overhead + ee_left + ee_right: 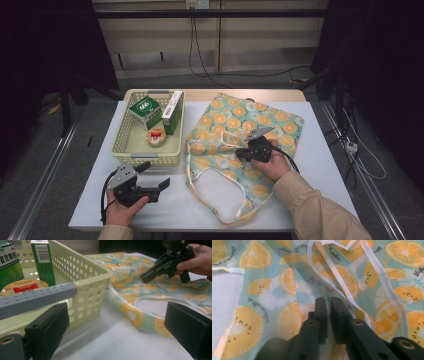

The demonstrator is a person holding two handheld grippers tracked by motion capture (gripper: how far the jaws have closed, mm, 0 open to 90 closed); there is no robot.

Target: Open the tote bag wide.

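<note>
This looks like a lab or test room rather than a home — a small white table [150,200] stands alone on grey floor, ringed by dark curtains [45,45], metal floor rails [45,175] and loose cables [200,55] (one runs to a power strip [351,146]) — with plain beige wall panels [160,35] behind.

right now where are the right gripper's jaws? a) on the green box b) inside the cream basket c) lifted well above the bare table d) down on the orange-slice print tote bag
d: the right gripper has its nearly closed jaws down on the orange-slice print tote bag, and the right gripper view shows the fabric right at their tips; the cream basket lies off to the side.
</note>
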